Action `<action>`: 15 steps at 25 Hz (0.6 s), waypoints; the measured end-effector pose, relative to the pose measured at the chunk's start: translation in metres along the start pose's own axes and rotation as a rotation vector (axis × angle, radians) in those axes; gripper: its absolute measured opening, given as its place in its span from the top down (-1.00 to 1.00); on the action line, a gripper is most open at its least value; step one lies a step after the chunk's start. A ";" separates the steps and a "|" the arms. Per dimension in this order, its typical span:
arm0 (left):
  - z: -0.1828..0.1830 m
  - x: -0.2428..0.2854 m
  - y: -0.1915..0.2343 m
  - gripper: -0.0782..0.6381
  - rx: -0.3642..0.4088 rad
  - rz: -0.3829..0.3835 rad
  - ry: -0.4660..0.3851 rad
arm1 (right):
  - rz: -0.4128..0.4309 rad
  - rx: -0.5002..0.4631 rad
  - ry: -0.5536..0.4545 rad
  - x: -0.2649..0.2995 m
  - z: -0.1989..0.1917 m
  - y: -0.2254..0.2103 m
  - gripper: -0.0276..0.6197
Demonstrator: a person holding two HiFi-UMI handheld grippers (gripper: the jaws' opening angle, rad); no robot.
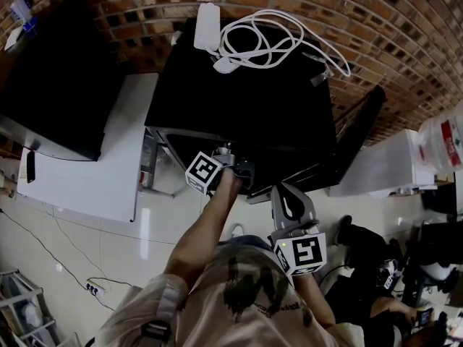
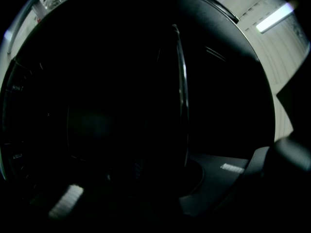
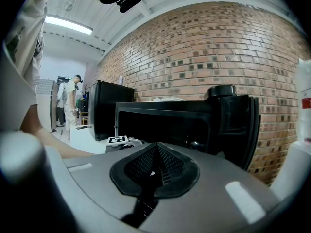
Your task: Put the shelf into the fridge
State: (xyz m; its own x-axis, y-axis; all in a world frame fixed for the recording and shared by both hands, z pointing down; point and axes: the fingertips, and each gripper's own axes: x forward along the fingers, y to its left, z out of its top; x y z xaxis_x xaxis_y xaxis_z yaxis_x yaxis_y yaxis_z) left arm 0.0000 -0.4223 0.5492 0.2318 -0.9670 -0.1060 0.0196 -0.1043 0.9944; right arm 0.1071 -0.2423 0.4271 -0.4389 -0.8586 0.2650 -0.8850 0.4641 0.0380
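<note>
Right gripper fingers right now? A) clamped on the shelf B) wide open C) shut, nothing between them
C: in the right gripper view the right gripper has its fingers closed together with nothing between them, and it is held back from the open black fridge.
</note>
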 end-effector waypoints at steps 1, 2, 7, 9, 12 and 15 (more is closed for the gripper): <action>0.000 0.000 0.000 0.74 0.002 0.000 0.000 | 0.000 0.003 0.002 0.000 0.000 0.000 0.91; 0.000 0.001 0.000 0.74 0.002 0.000 0.000 | 0.001 0.005 0.004 0.000 -0.001 -0.001 0.91; 0.000 0.001 -0.001 0.67 -0.016 -0.028 -0.001 | 0.003 0.009 0.004 0.000 -0.002 0.002 0.91; 0.000 0.002 0.000 0.56 -0.023 -0.039 0.002 | 0.002 0.009 0.003 -0.001 -0.003 0.002 0.91; 0.000 0.000 0.003 0.54 -0.020 -0.032 0.000 | 0.002 0.011 0.002 -0.002 -0.003 0.002 0.91; -0.001 -0.005 0.006 0.54 -0.013 -0.024 0.002 | 0.002 0.012 -0.002 -0.003 -0.002 0.002 0.91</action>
State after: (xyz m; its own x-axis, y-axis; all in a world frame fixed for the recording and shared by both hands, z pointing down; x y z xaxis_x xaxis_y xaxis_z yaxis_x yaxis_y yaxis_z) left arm -0.0002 -0.4176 0.5557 0.2331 -0.9637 -0.1300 0.0379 -0.1246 0.9915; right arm 0.1072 -0.2380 0.4281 -0.4408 -0.8581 0.2635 -0.8860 0.4630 0.0255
